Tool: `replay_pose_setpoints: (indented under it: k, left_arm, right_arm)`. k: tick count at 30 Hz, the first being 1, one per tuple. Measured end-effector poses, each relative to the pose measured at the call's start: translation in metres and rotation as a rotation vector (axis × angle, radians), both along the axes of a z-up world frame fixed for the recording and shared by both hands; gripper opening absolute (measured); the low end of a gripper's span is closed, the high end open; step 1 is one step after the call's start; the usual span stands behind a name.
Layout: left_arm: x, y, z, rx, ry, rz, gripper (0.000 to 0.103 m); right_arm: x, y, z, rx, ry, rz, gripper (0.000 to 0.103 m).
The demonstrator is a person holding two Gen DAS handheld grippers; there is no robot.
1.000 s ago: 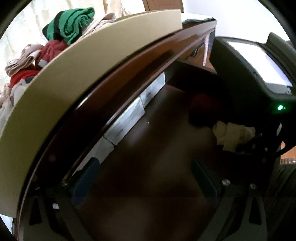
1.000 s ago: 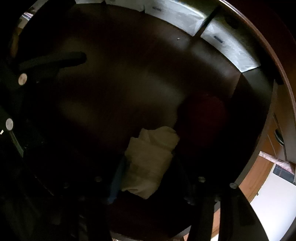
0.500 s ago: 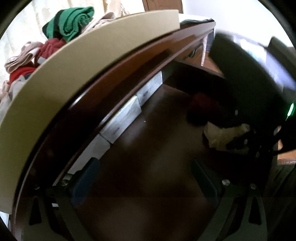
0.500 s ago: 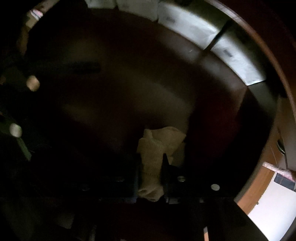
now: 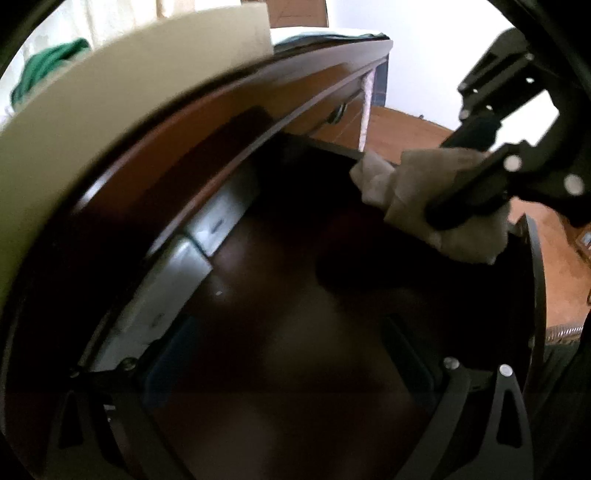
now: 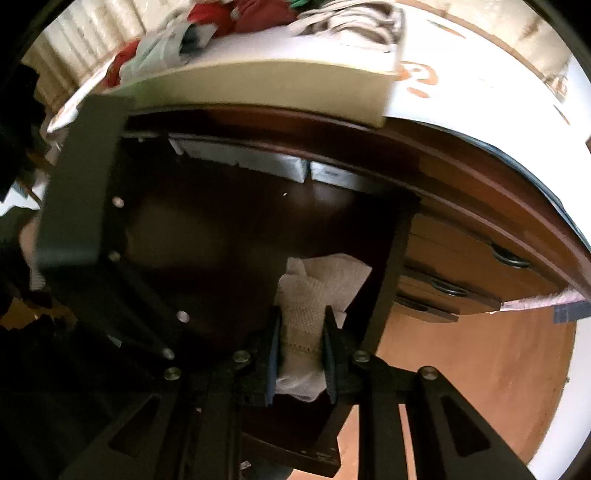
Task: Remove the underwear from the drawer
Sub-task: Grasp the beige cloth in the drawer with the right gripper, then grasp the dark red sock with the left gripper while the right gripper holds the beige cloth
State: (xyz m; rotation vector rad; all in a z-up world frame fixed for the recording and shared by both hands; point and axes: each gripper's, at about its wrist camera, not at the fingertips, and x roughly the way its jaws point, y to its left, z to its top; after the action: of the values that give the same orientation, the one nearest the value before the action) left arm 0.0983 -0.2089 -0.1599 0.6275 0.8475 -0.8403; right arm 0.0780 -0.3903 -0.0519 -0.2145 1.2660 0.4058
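The cream underwear [image 6: 314, 295] is pinched between the two fingers of the right tool [image 6: 301, 354]. The tool is clamped on it, and the soft cloth bunches up and sticks out above and below the fingers [image 6: 328, 354]. The underwear hangs in the air over the open drawer [image 6: 229, 236], near the drawer's right wall, and does not touch the dark wood floor of it.

From the left wrist camera the same underwear [image 5: 399, 184] shows up at the top right, squeezed by the black right tool [image 5: 461, 206], up by the drawer's far corner.

The left tool [image 5: 288, 369] points down into the drawer. Its fingers are wide apart and nothing is between them. One finger [image 5: 173, 354] has a blue pad.

At the back of the drawer [image 5: 258, 332] sit some pale flat boxes [image 6: 258, 162] in a row, touching each other.

Above the drawer is the brown worktop [image 6: 461, 162]. A thick cream board [image 6: 258, 88] lies on it. On the board is a heap of clothes [image 6: 229, 22], red, green and pale ones.

To the right are more small drawers with ring handles [image 6: 509, 258], and a brown floor [image 6: 480, 369] below
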Motion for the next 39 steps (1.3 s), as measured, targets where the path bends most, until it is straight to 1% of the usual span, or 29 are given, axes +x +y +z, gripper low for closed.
replay_pose_setpoints:
  k: [4, 5, 8, 9, 10, 13, 16, 20, 22, 27, 30, 32, 35, 37, 39]
  left_arm:
    - [0.004, -0.008, -0.009, 0.014, 0.013, -0.003, 0.100]
    - [0.006, -0.008, -0.012, 0.018, 0.015, -0.001, 0.100]
    - [0.003, -0.002, -0.013, 0.032, 0.028, 0.010, 0.100]
    - [0.003, -0.001, -0.014, 0.034, 0.028, 0.013, 0.100]
    - [0.004, 0.000, -0.014, 0.035, 0.030, 0.018, 0.100]
    - [0.001, -0.007, -0.010, 0.015, 0.002, -0.002, 0.100]
    - [-0.003, -0.018, -0.010, 0.009, -0.004, -0.031, 0.100]
    - [-0.012, -0.032, -0.022, 0.062, -0.028, -0.064, 0.100]
    - [-0.016, -0.033, -0.025, 0.094, -0.042, -0.074, 0.100]
    - [-0.030, -0.030, -0.023, 0.140, -0.089, -0.134, 0.100]
    - [-0.027, -0.033, -0.020, 0.144, -0.098, -0.125, 0.100]
    - [-0.022, -0.041, -0.021, 0.129, -0.098, -0.117, 0.100]
    - [-0.018, -0.053, -0.025, 0.112, -0.100, -0.110, 0.100]
    - [-0.017, -0.058, -0.030, 0.114, -0.118, -0.109, 0.100]
    - [-0.013, -0.061, -0.035, 0.107, -0.095, -0.101, 0.100]
  right_arm:
    - [-0.002, -0.003, 0.005, 0.051, -0.010, -0.022, 0.022]
    - [0.001, 0.009, 0.009, 0.064, -0.010, -0.029, 0.022]
    - [-0.003, -0.002, 0.015, 0.134, 0.002, -0.051, 0.022]
    - [-0.007, -0.002, 0.017, 0.145, -0.004, -0.058, 0.022]
    - [0.001, 0.001, 0.007, 0.149, -0.010, -0.061, 0.022]
    - [0.003, -0.005, 0.006, 0.167, -0.023, -0.079, 0.022]
    - [0.003, -0.008, 0.010, 0.179, -0.043, -0.087, 0.022]
    - [0.002, -0.010, 0.010, 0.189, -0.064, -0.082, 0.022]
    - [0.001, -0.013, 0.011, 0.198, -0.070, -0.084, 0.022]
    - [-0.001, -0.021, 0.014, 0.233, -0.092, -0.091, 0.022]
    - [-0.001, -0.025, 0.012, 0.257, -0.101, -0.102, 0.022]
    - [-0.002, -0.028, 0.010, 0.266, -0.101, -0.110, 0.022]
    - [-0.004, -0.032, 0.008, 0.275, -0.100, -0.118, 0.022]
    - [-0.005, -0.034, 0.009, 0.281, -0.105, -0.123, 0.022]
    - [-0.006, -0.037, 0.009, 0.286, -0.109, -0.128, 0.022]
